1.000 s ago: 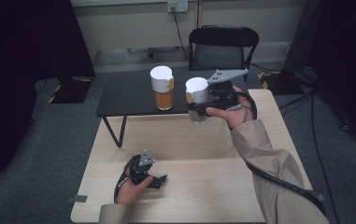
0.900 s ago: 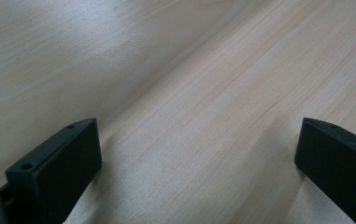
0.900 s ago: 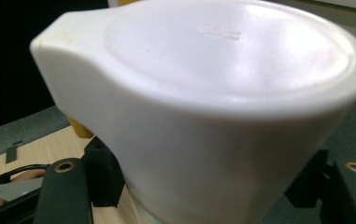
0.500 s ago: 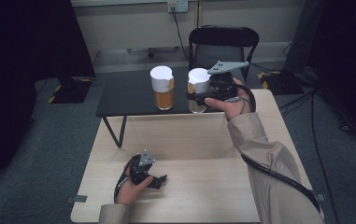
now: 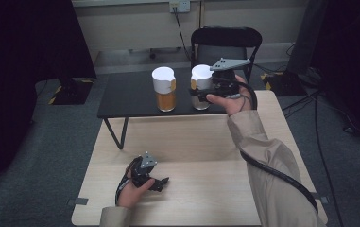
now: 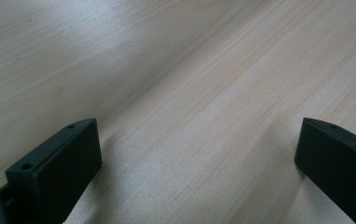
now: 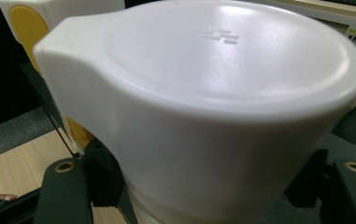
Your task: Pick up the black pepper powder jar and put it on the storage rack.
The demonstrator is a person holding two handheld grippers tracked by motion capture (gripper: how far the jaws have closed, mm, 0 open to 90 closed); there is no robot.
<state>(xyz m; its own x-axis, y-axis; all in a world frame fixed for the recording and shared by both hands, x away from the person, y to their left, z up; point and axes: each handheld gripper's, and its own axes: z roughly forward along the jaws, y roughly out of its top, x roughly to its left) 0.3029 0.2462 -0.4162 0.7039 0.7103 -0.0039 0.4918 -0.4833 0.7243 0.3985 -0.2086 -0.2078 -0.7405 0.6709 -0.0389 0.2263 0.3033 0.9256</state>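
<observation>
My right gripper (image 5: pixel 200 94) is shut on a clear jar with a white lid (image 5: pixel 201 81), held upright at the front of the black side table (image 5: pixel 128 97). In the right gripper view the white lid (image 7: pixel 213 93) looms close between my two jaws. Just left of it stands a second white-lidded jar with orange contents (image 5: pixel 164 92), whose yellow side (image 7: pixel 26 25) shows in the right gripper view. Whether the held jar rests on the table I cannot tell. My left gripper (image 5: pixel 160 182) lies on the wooden table (image 5: pixel 201 142), open and empty; its jaws stand wide over bare wood (image 6: pixel 199 116).
A black chair (image 5: pixel 227 40) stands behind the side table. Cables (image 5: pixel 319 123) run over the grey floor on the right. The side table overlaps the far edge of the wooden table. A dark curtain (image 5: pixel 21 56) hangs at the left.
My right hand has carried the white-lidded jar a little farther from me, from over the black table's front edge to beside the orange jar. The left gripper has stayed put.
</observation>
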